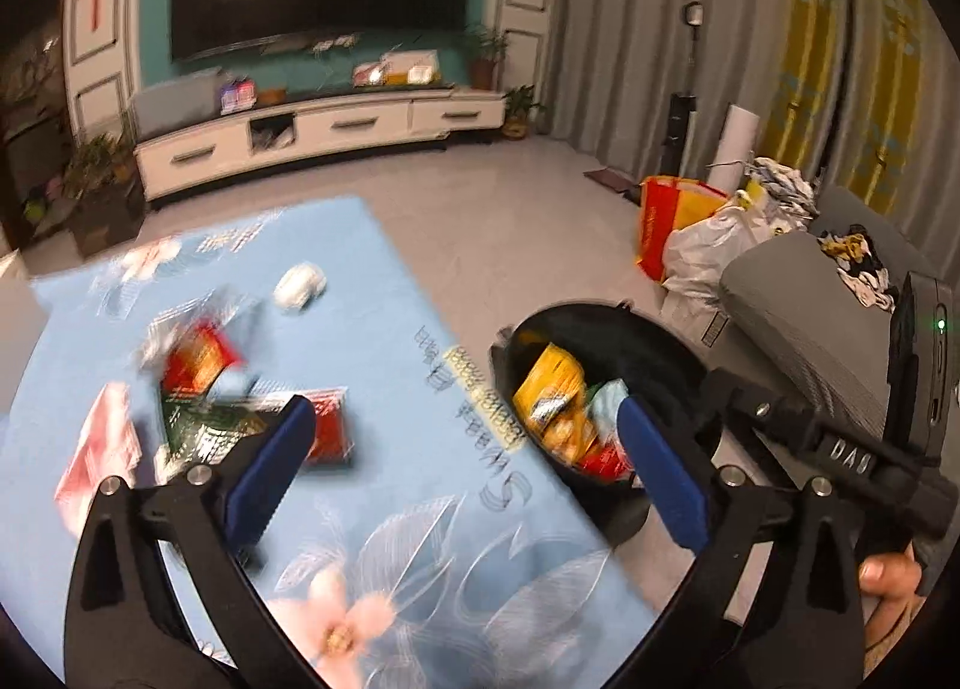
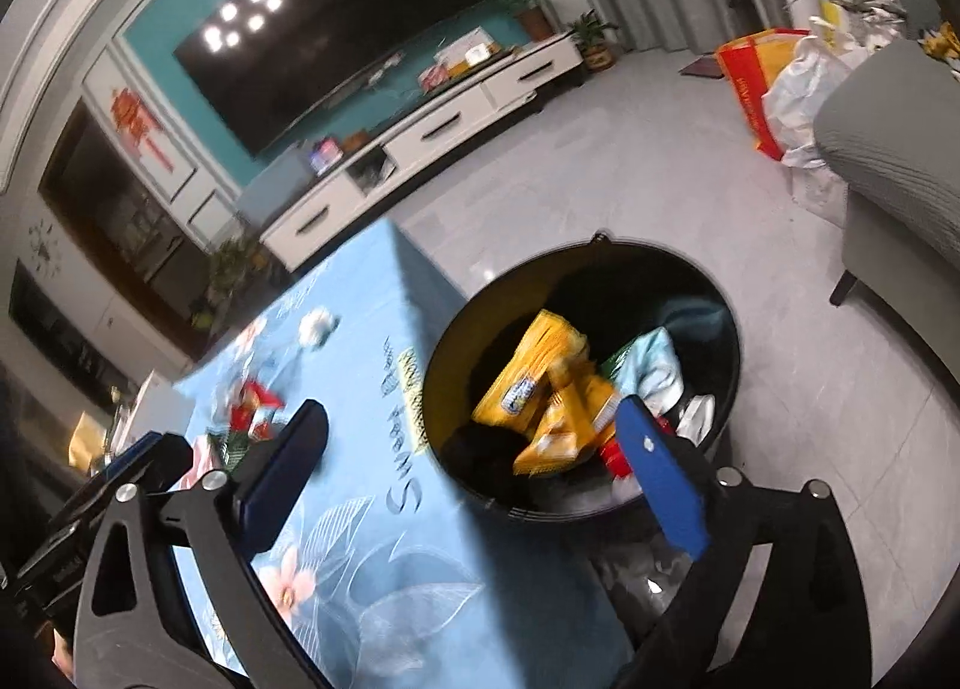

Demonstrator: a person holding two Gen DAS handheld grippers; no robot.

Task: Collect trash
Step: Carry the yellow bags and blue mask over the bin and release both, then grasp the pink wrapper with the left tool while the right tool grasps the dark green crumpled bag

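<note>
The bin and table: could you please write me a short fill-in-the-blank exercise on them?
1. The yellow packets lie inside the black ____.
2. The cloth on the table is light ____ with flowers.
3. The left gripper has its jaws ____, with nothing between them.
4. The white wad lies on the ____.

Missing words: bin; blue; open; table
</note>
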